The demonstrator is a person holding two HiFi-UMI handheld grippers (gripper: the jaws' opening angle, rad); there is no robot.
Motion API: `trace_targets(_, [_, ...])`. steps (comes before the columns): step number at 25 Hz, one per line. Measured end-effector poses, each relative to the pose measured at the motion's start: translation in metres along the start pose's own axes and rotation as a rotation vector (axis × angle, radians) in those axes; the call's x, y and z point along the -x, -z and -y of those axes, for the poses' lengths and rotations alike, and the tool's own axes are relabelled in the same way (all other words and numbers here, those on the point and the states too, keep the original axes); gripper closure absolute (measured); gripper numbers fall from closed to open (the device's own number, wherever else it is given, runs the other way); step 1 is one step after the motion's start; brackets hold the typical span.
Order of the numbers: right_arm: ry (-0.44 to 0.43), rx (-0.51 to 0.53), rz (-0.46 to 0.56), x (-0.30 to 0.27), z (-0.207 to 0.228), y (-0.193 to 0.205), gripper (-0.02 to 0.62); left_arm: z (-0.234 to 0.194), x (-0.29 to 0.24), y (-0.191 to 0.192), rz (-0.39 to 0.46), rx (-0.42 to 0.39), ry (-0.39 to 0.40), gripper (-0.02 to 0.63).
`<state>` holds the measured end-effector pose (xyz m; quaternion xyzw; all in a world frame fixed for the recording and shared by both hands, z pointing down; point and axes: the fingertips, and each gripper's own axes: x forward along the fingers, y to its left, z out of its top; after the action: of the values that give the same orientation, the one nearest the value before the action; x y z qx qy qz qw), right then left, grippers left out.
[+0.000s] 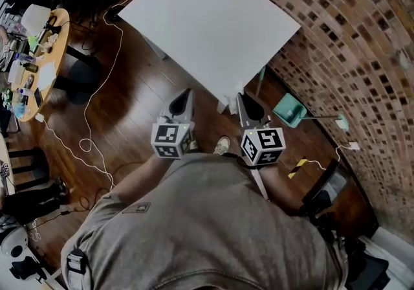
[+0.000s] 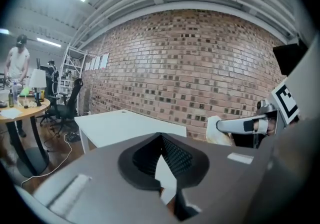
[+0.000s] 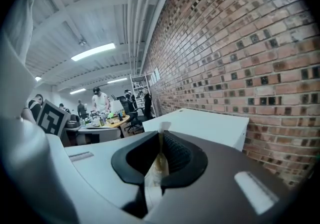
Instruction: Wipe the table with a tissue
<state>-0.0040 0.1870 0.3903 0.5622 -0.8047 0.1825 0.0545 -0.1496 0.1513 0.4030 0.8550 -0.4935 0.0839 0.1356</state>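
The person's torso hides the 2 hands and the backs of the left gripper and right gripper. The tissue shows only as a pale sliver at the right gripper's closed tips; the rest is buried between the jaws. The white table covers most of its own legs. The round desk is cut by the picture's left edge, its clutter too small to name. A distant person is too small for detail.

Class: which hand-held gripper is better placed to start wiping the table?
Right: the right hand-held gripper is shut on the crumpled white tissue beside a corner of the white rectangular table; the left hand-held gripper holds nothing.
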Motion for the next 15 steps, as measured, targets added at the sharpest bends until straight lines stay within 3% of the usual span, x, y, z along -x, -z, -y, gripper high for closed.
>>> trace_targets(15, [0.049,0.009,-0.004,0.012,-0.023,0.009,0.558,0.001,0.02,0.007,-0.001,0.024,0.059,0.604])
